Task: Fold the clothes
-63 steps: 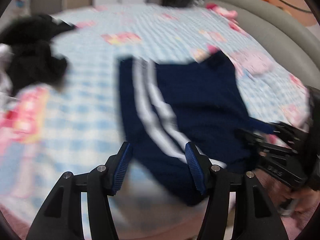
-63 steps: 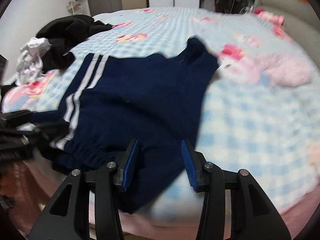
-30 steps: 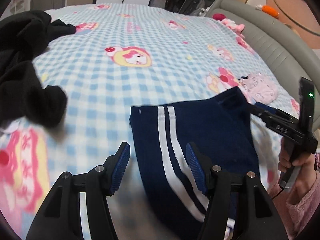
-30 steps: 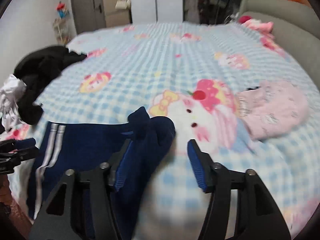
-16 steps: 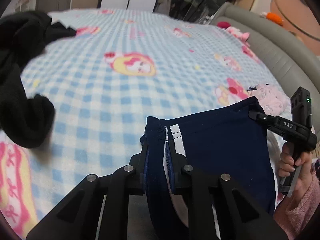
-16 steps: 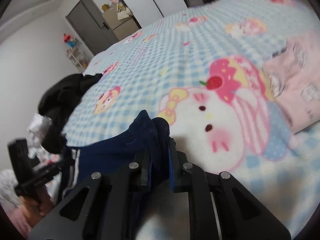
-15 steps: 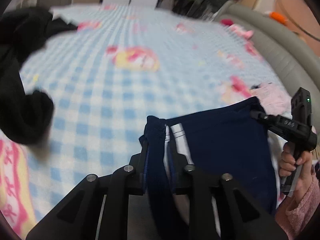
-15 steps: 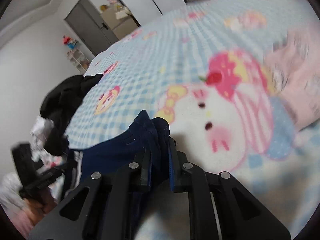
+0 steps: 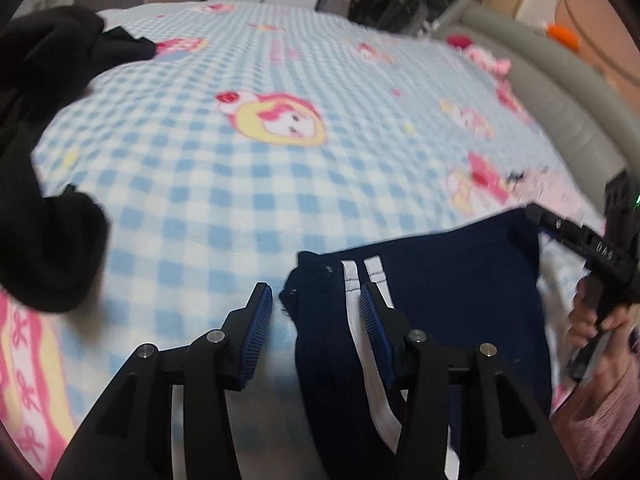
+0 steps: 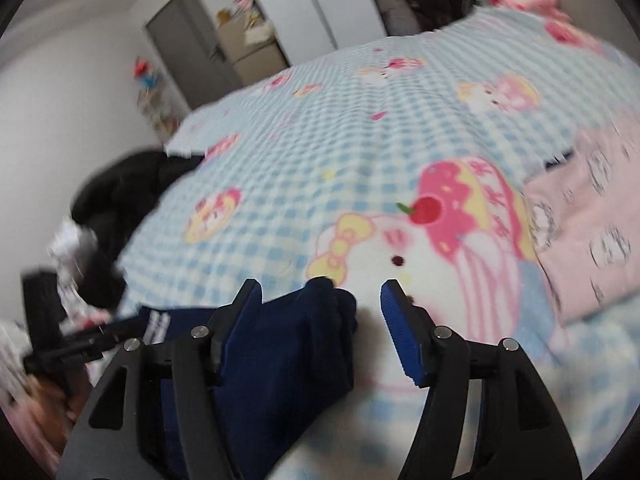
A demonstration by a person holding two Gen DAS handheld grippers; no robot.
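On the near edge of the checked bed (image 9: 248,184): navy shorts (image 9: 460,280) lying flat, white side stripes toward the left tongs (image 9: 316,312). Left tongs spread wide, released, straddling the striped corner. Right tongs (image 10: 322,312) also released, far corner bunched between them. Black clothes pile (image 9: 36,168) left, pink garment (image 10: 592,216) right.

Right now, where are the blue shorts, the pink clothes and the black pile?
blue shorts (image 9: 460,280): left wrist view, plain navy panel.
pink clothes (image 10: 592,232): right wrist view, middle of fabric.
black pile (image 9: 44,240): left wrist view, lower lump.
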